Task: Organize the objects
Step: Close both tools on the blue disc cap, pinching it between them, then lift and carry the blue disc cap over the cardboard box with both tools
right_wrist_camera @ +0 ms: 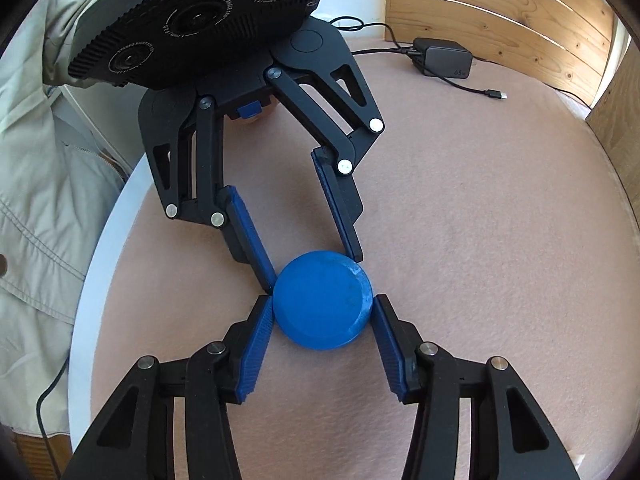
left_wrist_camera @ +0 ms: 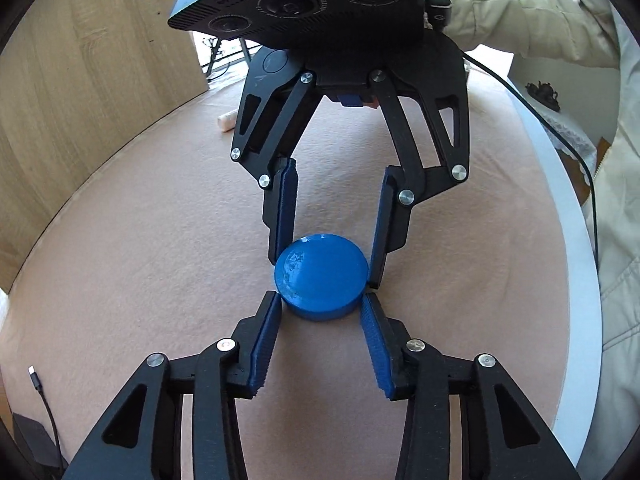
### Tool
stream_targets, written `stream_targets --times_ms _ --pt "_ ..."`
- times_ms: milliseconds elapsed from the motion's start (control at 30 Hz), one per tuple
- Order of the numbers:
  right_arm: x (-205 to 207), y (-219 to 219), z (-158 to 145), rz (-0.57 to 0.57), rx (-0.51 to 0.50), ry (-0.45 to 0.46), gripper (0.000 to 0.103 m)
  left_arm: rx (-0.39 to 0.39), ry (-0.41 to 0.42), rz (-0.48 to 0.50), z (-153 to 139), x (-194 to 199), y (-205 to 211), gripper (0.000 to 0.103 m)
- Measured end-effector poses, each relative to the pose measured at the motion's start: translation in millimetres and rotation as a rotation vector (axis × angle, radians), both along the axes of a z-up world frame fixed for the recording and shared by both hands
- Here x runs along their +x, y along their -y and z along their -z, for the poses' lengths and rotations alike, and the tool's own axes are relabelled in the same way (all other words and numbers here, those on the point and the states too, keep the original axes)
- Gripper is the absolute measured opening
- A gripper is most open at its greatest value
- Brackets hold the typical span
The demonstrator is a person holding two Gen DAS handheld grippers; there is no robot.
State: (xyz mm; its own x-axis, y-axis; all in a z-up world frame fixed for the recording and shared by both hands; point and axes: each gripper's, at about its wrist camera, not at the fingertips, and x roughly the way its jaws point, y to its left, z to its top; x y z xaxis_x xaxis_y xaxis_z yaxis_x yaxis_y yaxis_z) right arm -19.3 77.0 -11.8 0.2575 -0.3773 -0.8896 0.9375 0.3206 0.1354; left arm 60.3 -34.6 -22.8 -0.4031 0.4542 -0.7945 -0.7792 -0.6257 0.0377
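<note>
A round blue disc [left_wrist_camera: 320, 276] [right_wrist_camera: 322, 304] lies on the pink table cover [left_wrist_camera: 140, 260], caught between both grippers. In the left wrist view my left gripper [left_wrist_camera: 322, 302] comes in from below, its blue pads [left_wrist_camera: 266, 340] touching the disc's near rim on either side. My right gripper [left_wrist_camera: 327, 270] faces it from the far side, fingertips against the far rim. The right wrist view mirrors this: right gripper [right_wrist_camera: 323, 306] below, left gripper [right_wrist_camera: 313, 270] above. Both are shut on the disc. I cannot tell whether the disc is lifted off the cover.
A black charger [right_wrist_camera: 440, 62] with a cable lies far right, near wooden slats [right_wrist_camera: 500, 8]. A cable end [left_wrist_camera: 36, 380] and a small pale roll [left_wrist_camera: 225, 121] lie on the cover. The white table rim [left_wrist_camera: 576, 280] runs beside a person's beige jacket [right_wrist_camera: 36, 200].
</note>
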Motion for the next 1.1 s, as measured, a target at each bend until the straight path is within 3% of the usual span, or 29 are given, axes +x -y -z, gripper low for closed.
stream_targets --times_ms 300,567,800,1100 --pt "51 -44 -3 0.000 0.029 0.006 0.046 0.013 0.035 0.157 8 32 -31 0.048" --pt "59 -69 -1 0.089 -0.022 0.008 0.049 0.033 0.045 0.187 16 30 -33 0.049" --pt "60 -68 -1 0.110 -0.025 -0.005 0.046 0.030 0.047 0.203 -2 20 -64 0.050" --pt "69 -68 -6 0.115 -0.005 -0.034 0.044 0.006 0.042 0.255 -17 36 -74 0.049"
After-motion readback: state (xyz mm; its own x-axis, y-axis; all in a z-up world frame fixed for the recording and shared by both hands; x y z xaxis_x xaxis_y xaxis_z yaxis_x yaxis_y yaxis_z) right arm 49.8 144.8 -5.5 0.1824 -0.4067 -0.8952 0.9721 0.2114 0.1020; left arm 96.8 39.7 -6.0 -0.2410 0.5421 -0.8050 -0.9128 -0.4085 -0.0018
